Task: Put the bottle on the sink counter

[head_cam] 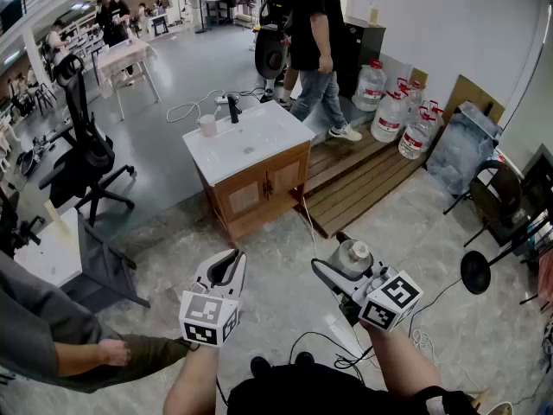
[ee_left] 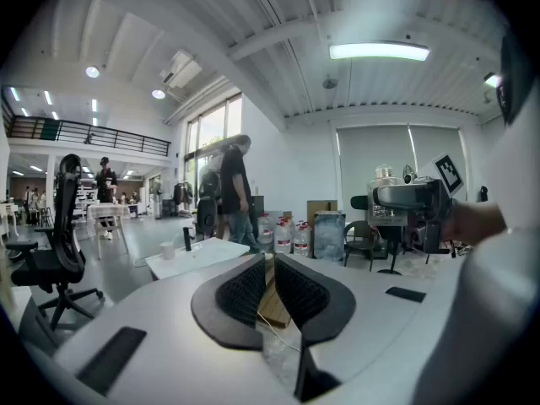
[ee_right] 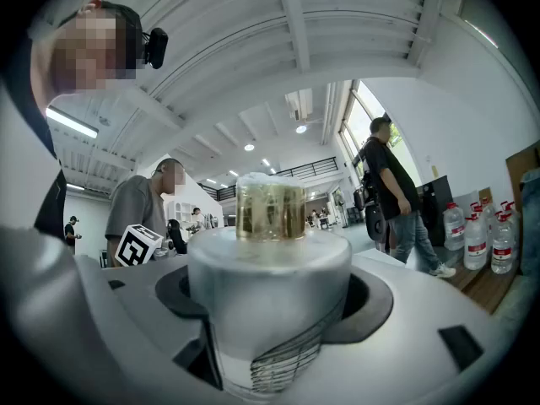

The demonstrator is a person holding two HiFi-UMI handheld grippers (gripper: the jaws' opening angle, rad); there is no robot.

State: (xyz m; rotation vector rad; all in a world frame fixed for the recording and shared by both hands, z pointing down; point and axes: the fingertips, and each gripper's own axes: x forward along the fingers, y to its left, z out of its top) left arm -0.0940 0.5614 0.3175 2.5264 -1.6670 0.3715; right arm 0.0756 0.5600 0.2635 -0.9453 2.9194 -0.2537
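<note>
My right gripper [head_cam: 339, 262] is shut on a squat grey bottle [head_cam: 354, 253] with a clear amber cap, held upright over the floor at the lower right of the head view. In the right gripper view the bottle [ee_right: 270, 260] fills the space between the jaws. My left gripper [head_cam: 226, 271] hangs beside it at the lower centre, shut with nothing in it; its ribbed pads [ee_left: 245, 292] stand almost together. The sink counter [head_cam: 259, 150], white on a wooden cabinet, stands some way ahead of both grippers and bears a black faucet [head_cam: 233, 109] and a white cup [head_cam: 207, 125].
A person [head_cam: 311, 33] stands just behind the sink. A wooden platform [head_cam: 363, 175] and several water jugs [head_cam: 393, 111] lie to its right. An office chair [head_cam: 86, 154] stands at left, another person's arm [head_cam: 78, 348] is at lower left, and cables [head_cam: 328, 344] trail on the floor.
</note>
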